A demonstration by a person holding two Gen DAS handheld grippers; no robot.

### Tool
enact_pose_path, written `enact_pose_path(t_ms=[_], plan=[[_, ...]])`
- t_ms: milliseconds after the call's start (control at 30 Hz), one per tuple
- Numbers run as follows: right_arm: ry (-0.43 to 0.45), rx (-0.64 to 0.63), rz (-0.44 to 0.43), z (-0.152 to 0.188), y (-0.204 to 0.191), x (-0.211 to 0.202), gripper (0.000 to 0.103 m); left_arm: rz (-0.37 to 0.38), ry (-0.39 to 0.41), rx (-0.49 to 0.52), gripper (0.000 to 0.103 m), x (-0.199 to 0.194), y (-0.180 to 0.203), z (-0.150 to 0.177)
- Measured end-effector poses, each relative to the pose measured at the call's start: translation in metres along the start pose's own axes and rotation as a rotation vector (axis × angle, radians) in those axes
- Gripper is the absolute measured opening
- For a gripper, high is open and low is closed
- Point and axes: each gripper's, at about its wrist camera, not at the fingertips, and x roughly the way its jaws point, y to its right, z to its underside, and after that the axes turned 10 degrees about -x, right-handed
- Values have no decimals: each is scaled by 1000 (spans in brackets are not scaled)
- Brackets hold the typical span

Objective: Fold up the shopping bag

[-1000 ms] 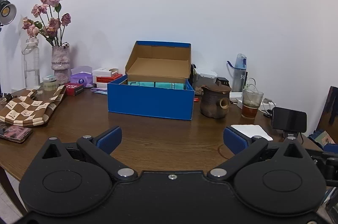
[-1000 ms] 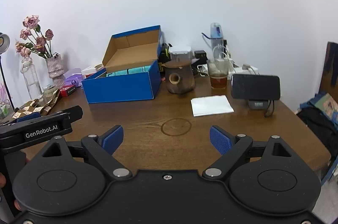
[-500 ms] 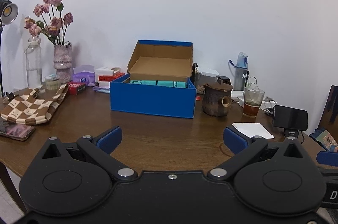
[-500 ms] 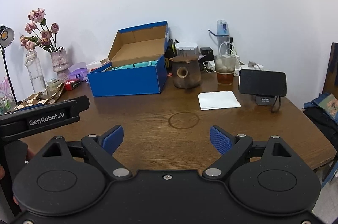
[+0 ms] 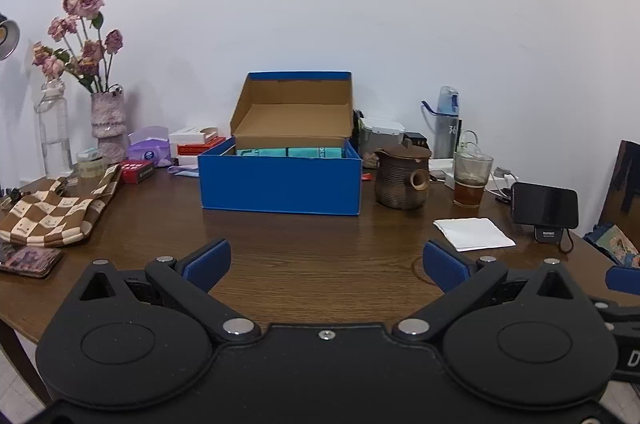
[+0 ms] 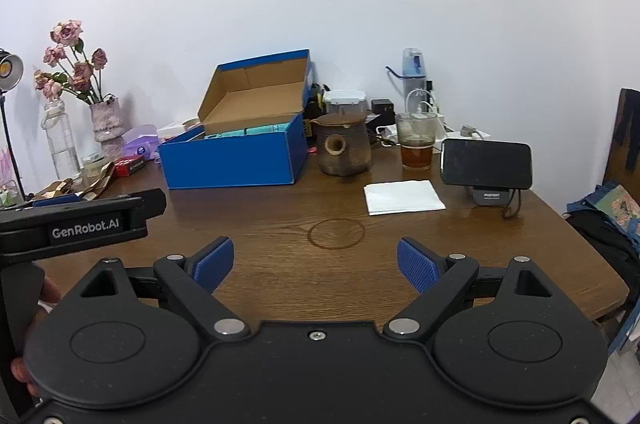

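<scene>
left claw (image 5: 326,264): black body, blue ribbed pads | right claw (image 6: 316,264): same | silver screws | "GenRobot.AI" label

Even soft light, sharp, fisheye-bowed edges

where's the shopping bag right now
The checkered shopping bag lies at the far left of the left wrist view, on the table's left edge, in front of the flower vase and left of the blue box.

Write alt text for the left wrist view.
The open left gripper hovers empty above a wooden table. A brown checkered shopping bag lies unfolded at far left, and an open blue cardboard box stands centre.
</scene>
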Motion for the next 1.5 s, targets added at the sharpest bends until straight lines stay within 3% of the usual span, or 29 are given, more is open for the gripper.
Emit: enact_pose_path(t_ms=[467, 967, 1200, 1500], plan=[[-9, -6, -11, 8, -7, 3, 91, -21, -57, 9, 103, 3, -5, 19], [20, -54, -6, 9, -23, 2, 91, -62, -35, 0, 103, -16, -20, 17], [19, -64, -5, 11, -25, 1, 91, -37, -103, -16, 103, -31, -25, 21], [24, -90, -24, 10, -31, -2, 91, -52, -55, -64, 103, -45, -36, 15]])
